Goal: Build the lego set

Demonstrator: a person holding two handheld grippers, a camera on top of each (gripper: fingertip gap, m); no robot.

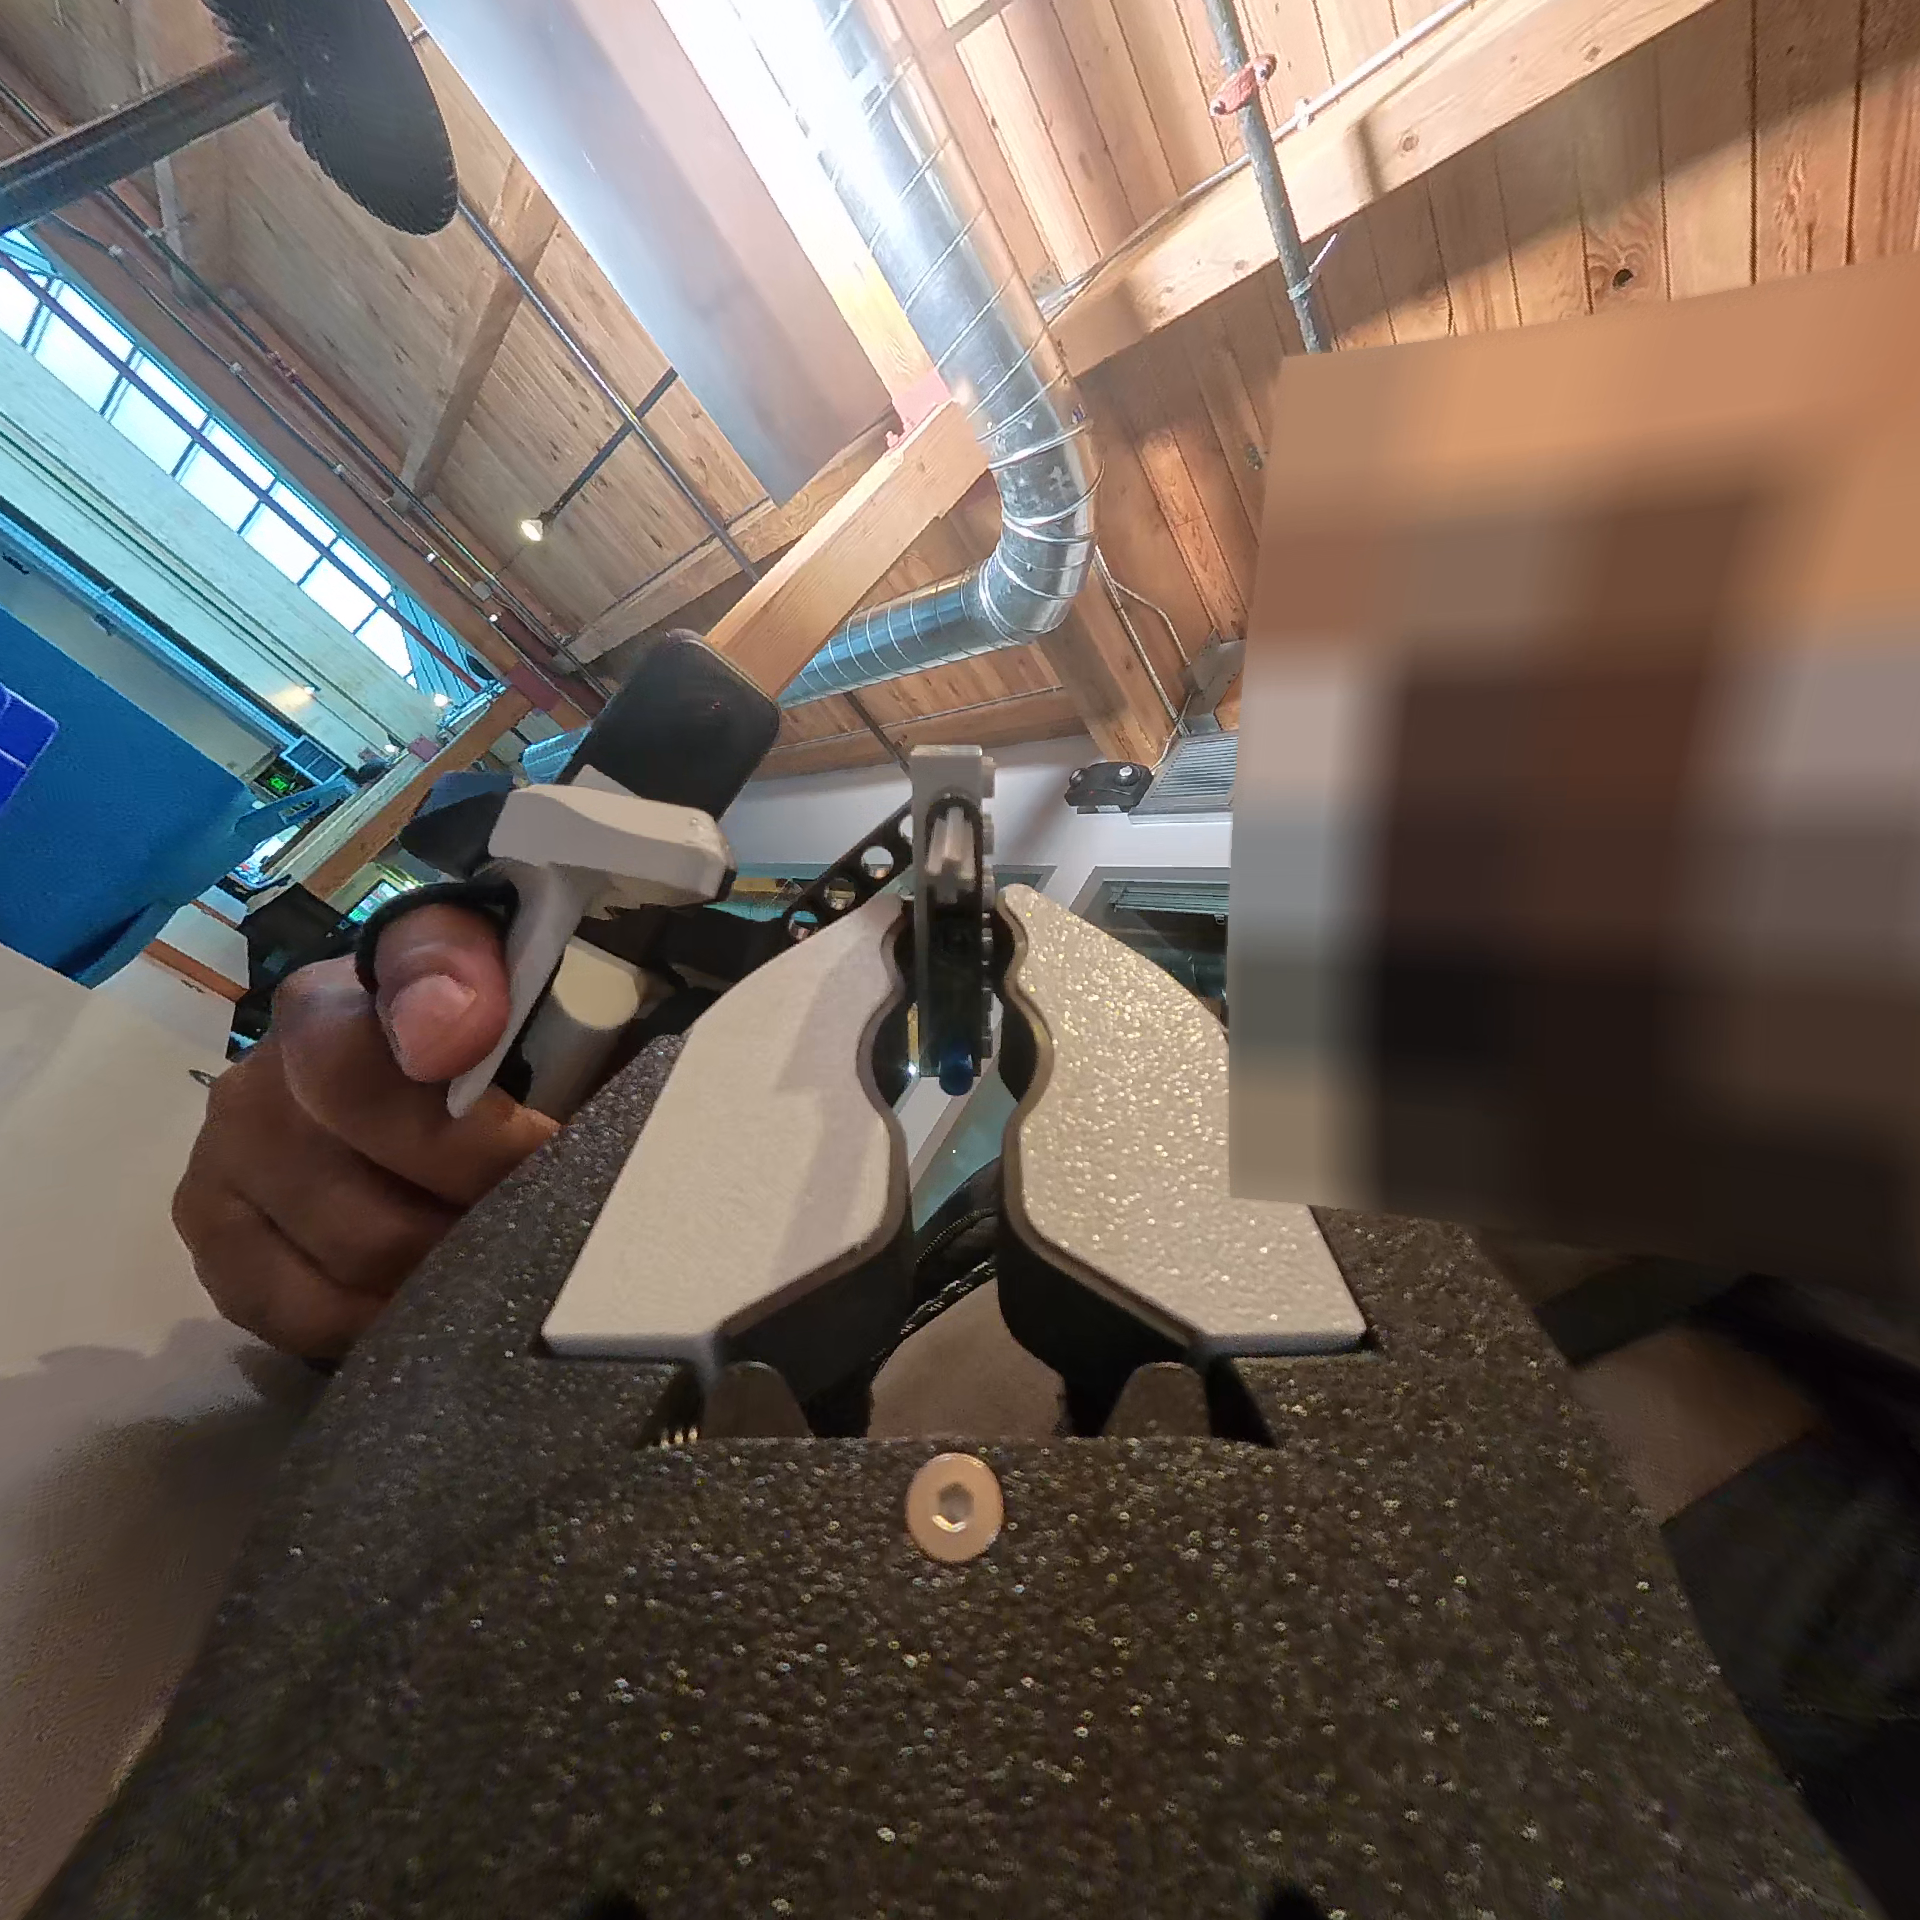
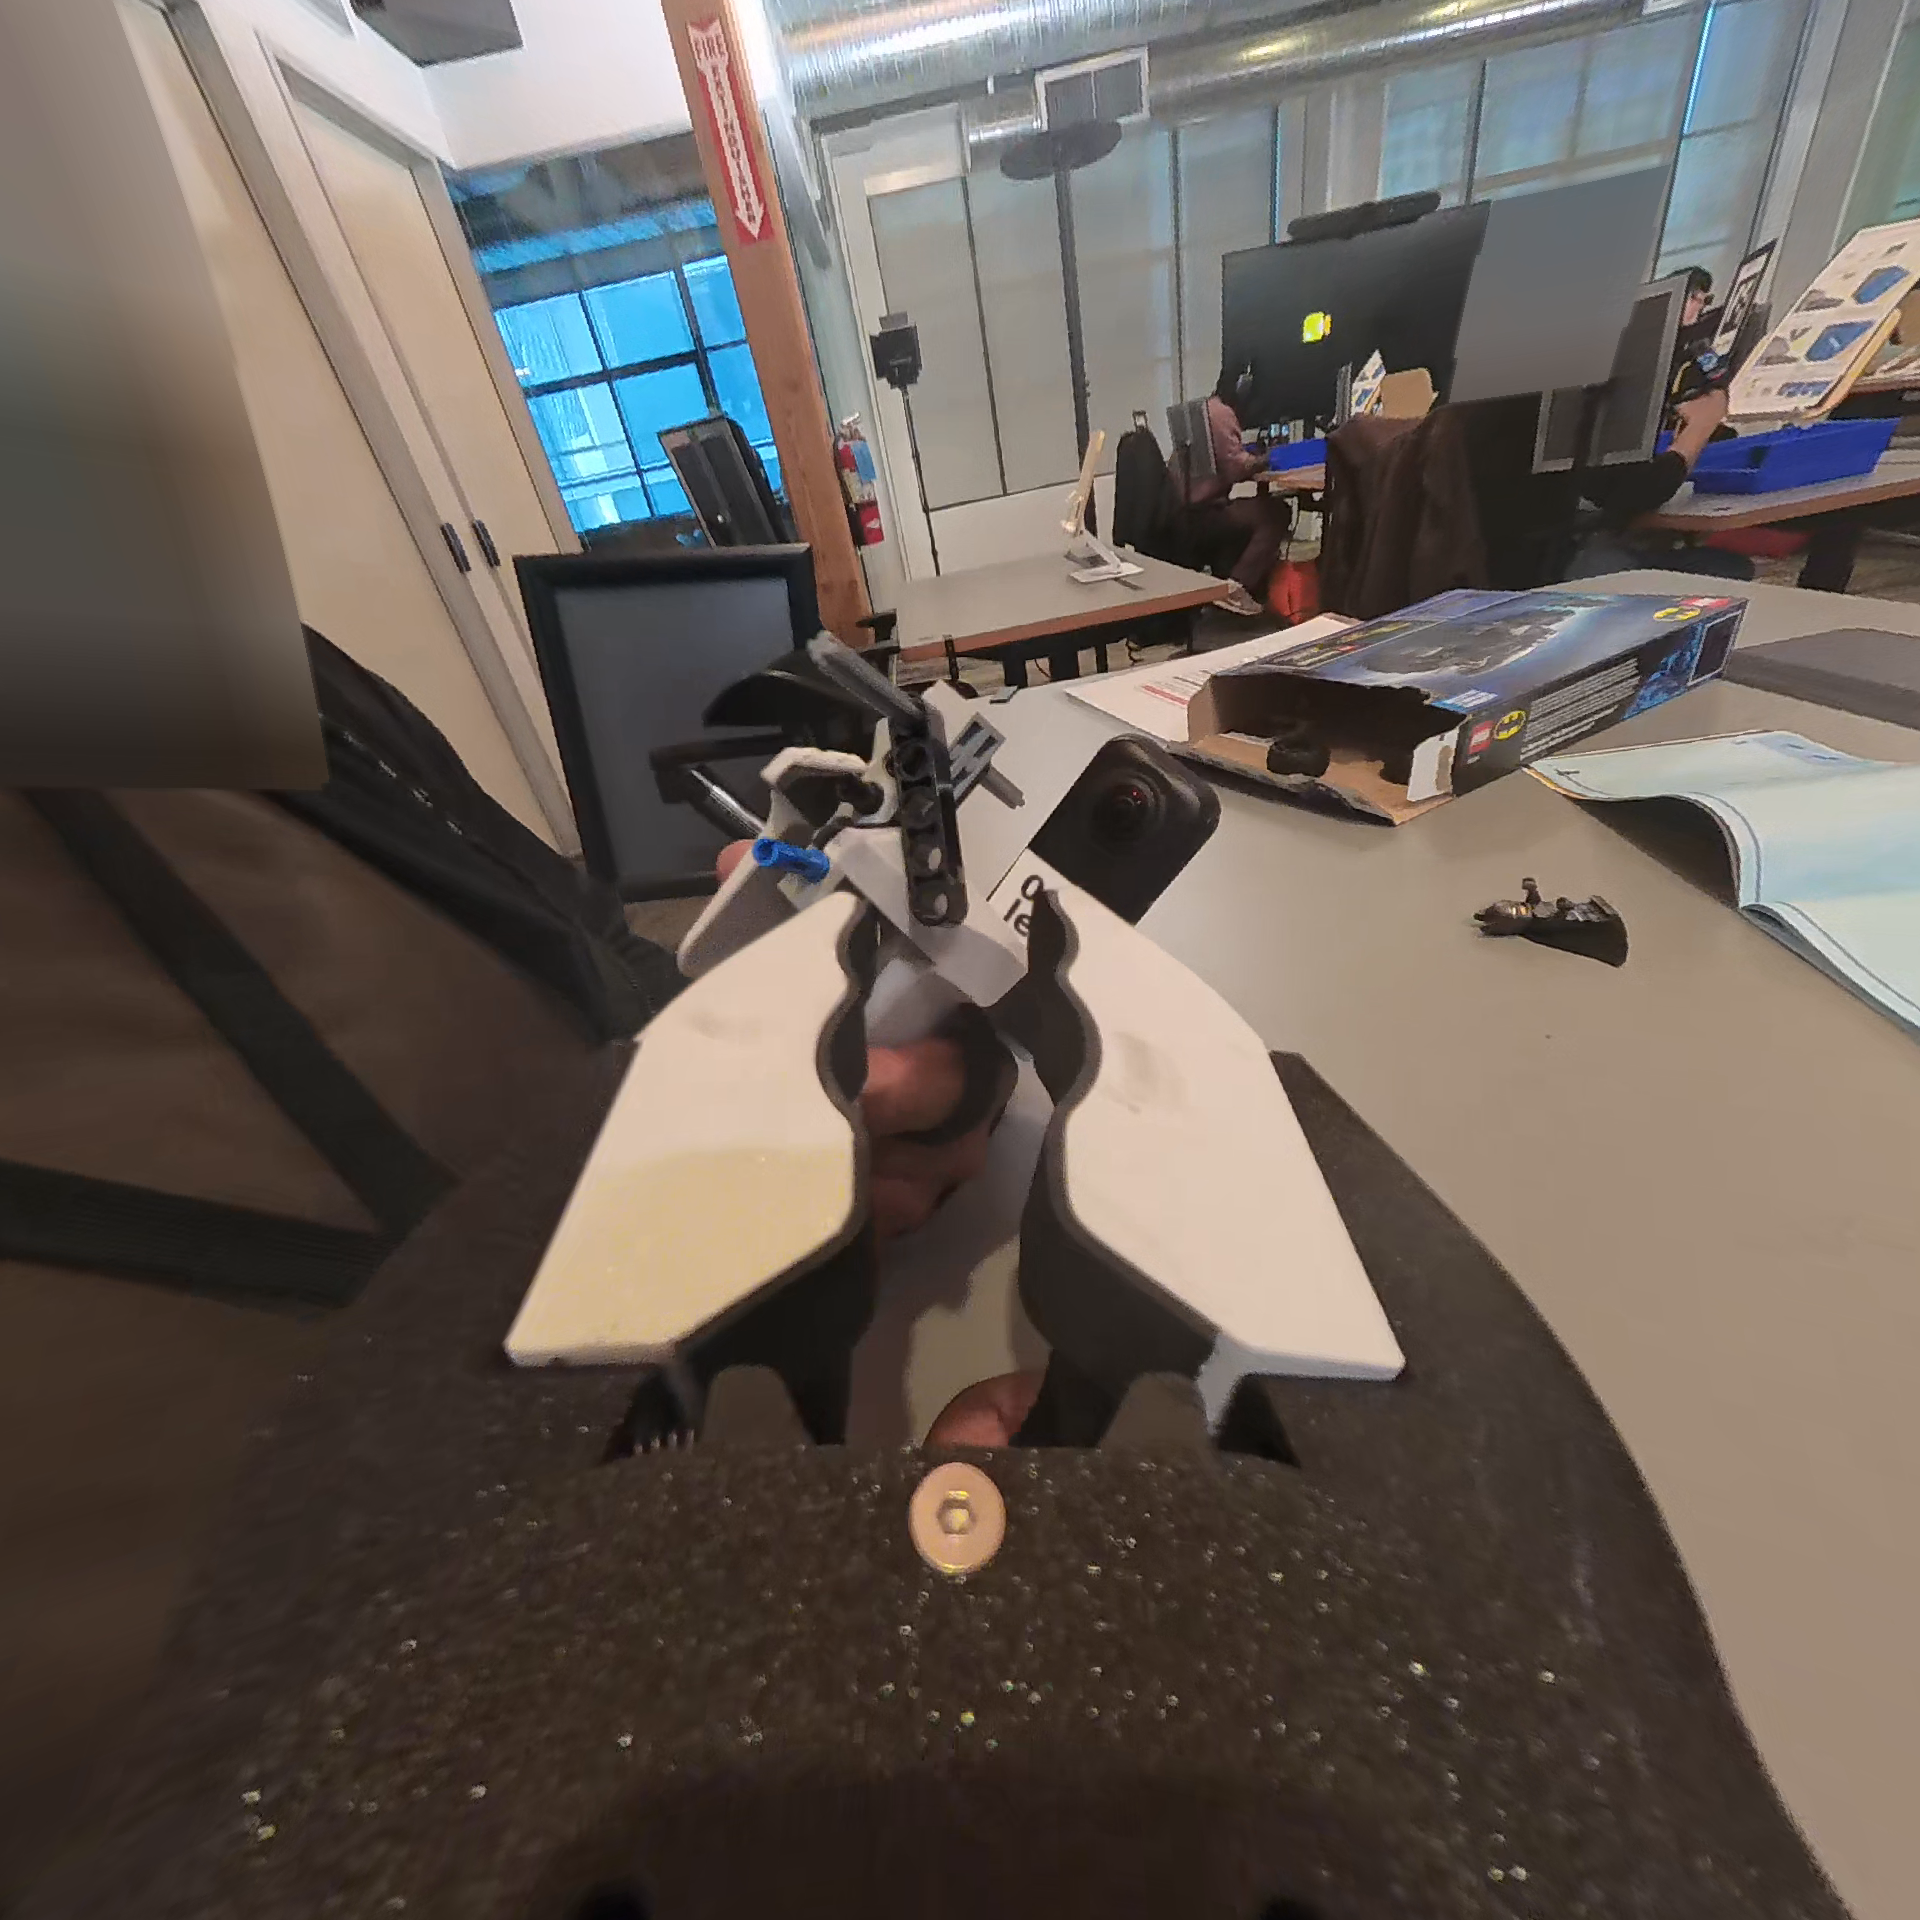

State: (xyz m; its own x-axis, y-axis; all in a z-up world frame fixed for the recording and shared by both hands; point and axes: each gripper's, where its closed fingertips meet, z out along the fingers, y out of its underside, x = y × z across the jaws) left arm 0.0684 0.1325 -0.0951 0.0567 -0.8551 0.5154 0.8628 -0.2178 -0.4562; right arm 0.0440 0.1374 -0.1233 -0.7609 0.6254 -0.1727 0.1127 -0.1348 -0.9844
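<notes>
My left gripper points up towards the ceiling and is shut on a small brick assembly: a grey plate with a black part and a blue pin at its lower end. A black beam with holes sticks out of it to the left. In the right wrist view the same assembly sits in the left gripper's white fingers. My right gripper is open. The beam's end stands between its tips with room on both sides. Its fingers show at the left in the left wrist view, just short of the beam.
A grey table lies to the right, with a torn-open cardboard toy box, an open light-blue booklet and a small dark brick piece. A person's torso fills the left side. People sit at desks far behind. My left and right fingertips are right by each other. The small dark brick piece is about 30 cm from both grippers' fingertips.
</notes>
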